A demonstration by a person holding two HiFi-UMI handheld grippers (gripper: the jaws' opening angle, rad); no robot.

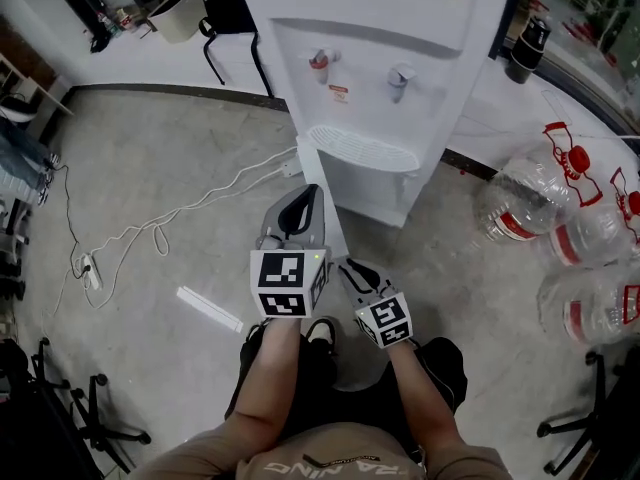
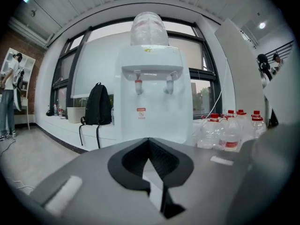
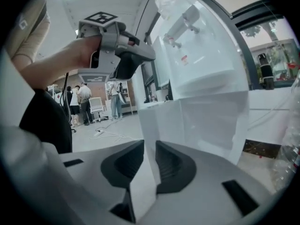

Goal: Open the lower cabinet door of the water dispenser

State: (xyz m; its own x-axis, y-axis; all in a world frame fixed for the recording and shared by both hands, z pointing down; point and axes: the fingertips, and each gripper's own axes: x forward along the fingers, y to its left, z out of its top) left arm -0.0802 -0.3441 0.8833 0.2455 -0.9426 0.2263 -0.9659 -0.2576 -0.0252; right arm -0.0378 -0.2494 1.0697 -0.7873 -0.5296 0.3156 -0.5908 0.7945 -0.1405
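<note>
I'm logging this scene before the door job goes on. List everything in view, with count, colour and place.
water dispenser: one, white, against the window ledge
top bottle: one, clear, on the dispenser
taps: two, red and grey, dispenser front
lower cabinet door: one, white, swung out toward the person
large water bottles: at least three, clear with red labels, floor at right
backpack: one, black, ledge left of dispenser
bin: one, cream, ledge far left
flask: one, dark, ledge at right
cable: one, white, floor at left
left gripper: grey, jaws together, empty
right gripper: grey, closed on the door's edge
</note>
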